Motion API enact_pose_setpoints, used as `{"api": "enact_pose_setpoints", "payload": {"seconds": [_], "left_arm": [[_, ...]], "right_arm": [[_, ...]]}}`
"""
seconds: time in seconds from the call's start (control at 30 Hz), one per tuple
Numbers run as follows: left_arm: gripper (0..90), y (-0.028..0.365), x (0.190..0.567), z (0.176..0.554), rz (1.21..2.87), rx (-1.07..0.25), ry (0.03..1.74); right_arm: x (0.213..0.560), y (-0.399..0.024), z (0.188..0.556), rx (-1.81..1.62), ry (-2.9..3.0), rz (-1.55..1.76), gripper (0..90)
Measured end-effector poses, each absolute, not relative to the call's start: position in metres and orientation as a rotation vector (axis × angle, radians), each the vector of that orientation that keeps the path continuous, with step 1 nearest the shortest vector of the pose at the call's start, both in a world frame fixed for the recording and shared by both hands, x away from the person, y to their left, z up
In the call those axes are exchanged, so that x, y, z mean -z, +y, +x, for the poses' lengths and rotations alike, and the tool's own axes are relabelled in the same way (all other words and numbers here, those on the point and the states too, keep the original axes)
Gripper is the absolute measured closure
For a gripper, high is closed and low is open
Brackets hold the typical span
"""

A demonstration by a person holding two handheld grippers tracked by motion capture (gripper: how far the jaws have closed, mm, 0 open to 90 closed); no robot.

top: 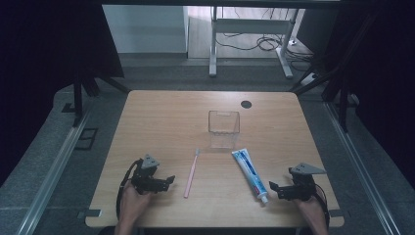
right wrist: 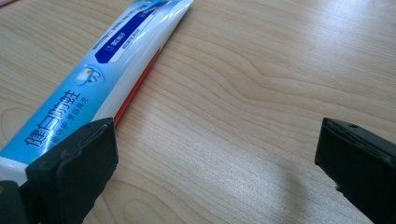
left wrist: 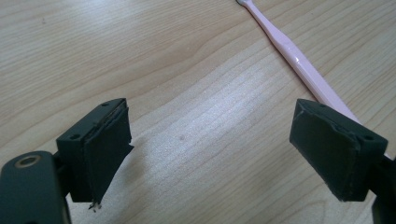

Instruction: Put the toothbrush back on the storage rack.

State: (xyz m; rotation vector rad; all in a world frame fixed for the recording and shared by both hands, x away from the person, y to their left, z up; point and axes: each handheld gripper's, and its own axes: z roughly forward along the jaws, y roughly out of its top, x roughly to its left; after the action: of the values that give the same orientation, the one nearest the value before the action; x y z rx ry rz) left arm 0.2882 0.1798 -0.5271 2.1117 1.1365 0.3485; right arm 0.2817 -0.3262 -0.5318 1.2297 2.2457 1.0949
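Left tool (top: 169,180) sits low over the worktop (top: 161,122), jaws spread wide with nothing between them. Just off its right jaw lies the pink toothbrush (top: 191,173), long axis running away from the tool, bristle head at the far end, handle end nearest. Over on the other side, the right tool (top: 272,188) is spread wide as well, bare wood between its jaws. The toothpaste tube (top: 249,174) lies just beside its left jaw, cap end close by the tool, flat crimped end pointing away toward the clear plastic container (top: 223,128).
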Motion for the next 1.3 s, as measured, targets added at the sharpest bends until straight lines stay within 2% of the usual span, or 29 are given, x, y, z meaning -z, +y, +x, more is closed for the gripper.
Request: {"api": "enact_pose_setpoints", "payload": {"seconds": [0.7,0.9,1.3], "left_arm": [[14.0,0.171,0.522,0.287,2.183,-0.35,1.115],[29.6,0.166,0.517,0.283,2.168,-0.35,1.089],[67.8,0.153,0.513,0.283,2.189,-0.296,1.039]], "right_arm": [[0.534,-0.324,0.283,-1.069,2.269,1.212,0.0],[0.534,-0.324,0.283,-1.065,2.273,1.209,0.0],[0.535,-0.324,0.283,-1.059,2.276,1.206,0.0]]}}
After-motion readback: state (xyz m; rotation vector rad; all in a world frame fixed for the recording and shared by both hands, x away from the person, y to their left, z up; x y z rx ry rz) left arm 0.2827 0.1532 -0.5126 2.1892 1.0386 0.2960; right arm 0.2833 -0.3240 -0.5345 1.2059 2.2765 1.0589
